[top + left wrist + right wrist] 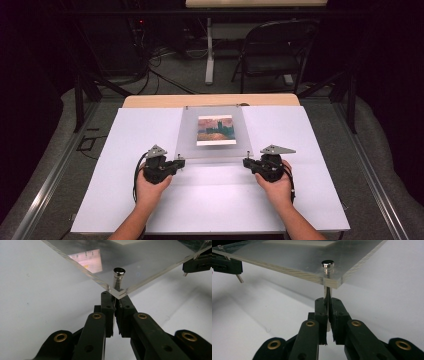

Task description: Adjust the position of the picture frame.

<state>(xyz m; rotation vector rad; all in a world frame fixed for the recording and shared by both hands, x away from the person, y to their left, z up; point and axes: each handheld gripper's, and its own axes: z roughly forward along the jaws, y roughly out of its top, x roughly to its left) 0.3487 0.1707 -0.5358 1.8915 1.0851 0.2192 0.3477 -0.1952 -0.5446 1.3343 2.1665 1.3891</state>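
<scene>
Between the closed jaws of the left gripper (115, 305) stands a metal pin (117, 280) that passes through the near left corner of a clear acrylic frame (140, 260). The jaws clench the lower part of this pin, just under the corner of the plate, and the round cap of the pin sits above the plate. The right gripper (328, 307) does the same at the other near corner: its jaws are pressed together on the shaft of a second pin (327, 267), directly below the plate edge.

From the high view, the frame (212, 150) lies ahead of both grippers, on a white board (300, 200), and a small picture (216, 130) is held inside it. The left gripper (179, 162) and the right gripper (246, 162) face each other at the two near corners. The near edge seems raised off the board, because both gripper views look up at the underside, while the far edge appears to rest lower.

I judge that the step in hand is lifting the frame by its two near pins. The next move asks both hands to rise together and evenly, so the plate does not twist or slip off a pin.
</scene>
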